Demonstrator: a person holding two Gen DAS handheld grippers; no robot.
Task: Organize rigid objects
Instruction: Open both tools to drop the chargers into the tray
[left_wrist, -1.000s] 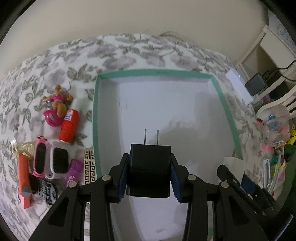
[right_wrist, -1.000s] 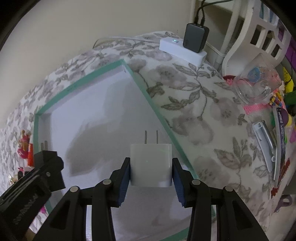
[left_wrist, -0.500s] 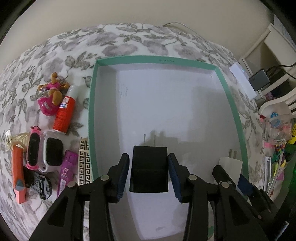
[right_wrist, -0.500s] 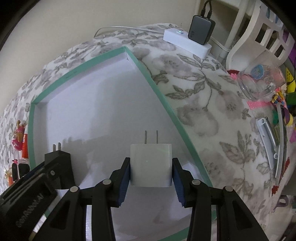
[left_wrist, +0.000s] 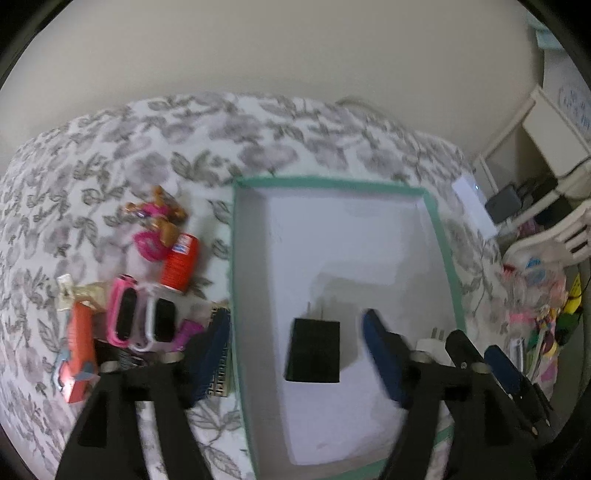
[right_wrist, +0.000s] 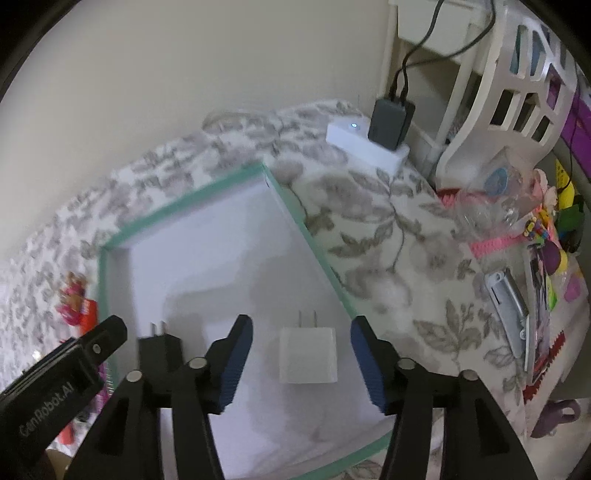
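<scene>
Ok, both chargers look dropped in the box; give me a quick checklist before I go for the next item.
1. Black charger lying on the floor of the green-rimmed box: ok.
2. White charger lying in the box: ok.
3. Left gripper jaws opening, pads off the black charger: ok.
4. Right gripper jaws opening, pads off the white charger: ok.
5. Chargers apart, not stacked: ok.
6. Items left of the box, such as the red bottle and pink watch, within reach: cannot tell.

Matt black plastic charger (left_wrist: 313, 350), glossy white one (right_wrist: 307, 355), floral cloth (right_wrist: 376, 236).
</scene>
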